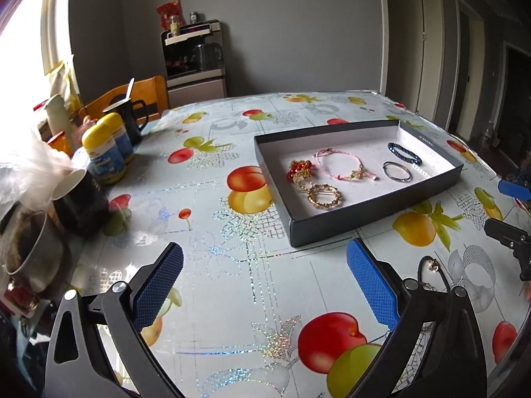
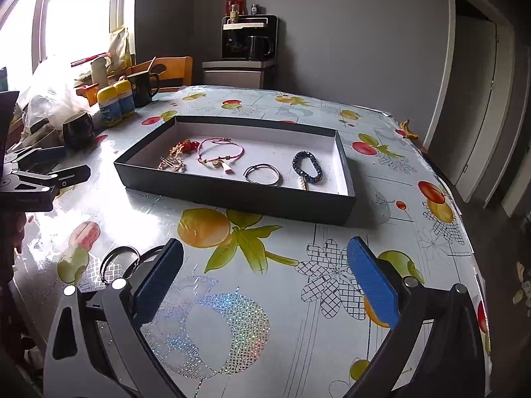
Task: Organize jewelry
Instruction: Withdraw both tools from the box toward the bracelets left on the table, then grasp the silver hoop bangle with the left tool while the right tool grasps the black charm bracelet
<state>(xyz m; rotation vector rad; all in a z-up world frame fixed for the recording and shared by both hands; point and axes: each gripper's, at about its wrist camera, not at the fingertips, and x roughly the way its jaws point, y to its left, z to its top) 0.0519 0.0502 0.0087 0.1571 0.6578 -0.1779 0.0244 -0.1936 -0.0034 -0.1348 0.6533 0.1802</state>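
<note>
L gripper (image 1: 264, 285) & R gripper (image 2: 265, 283) agape, empty

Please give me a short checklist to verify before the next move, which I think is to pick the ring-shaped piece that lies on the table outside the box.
1. Left gripper open, nothing between its pads: ok.
2. Right gripper open and empty: ok.
3. Dark hoop bracelet lies on the tablecloth outside the box, beside the right gripper's left finger: ok; partly hidden by that finger.
4. Box has bare floor to receive it, for example behind the silver bangle: ok.
5. Pieces in the box lie apart: not ok; the gold brooch touches the red bead piece.
6. Whether the hoop is closed or has a clasp: cannot tell.
</note>
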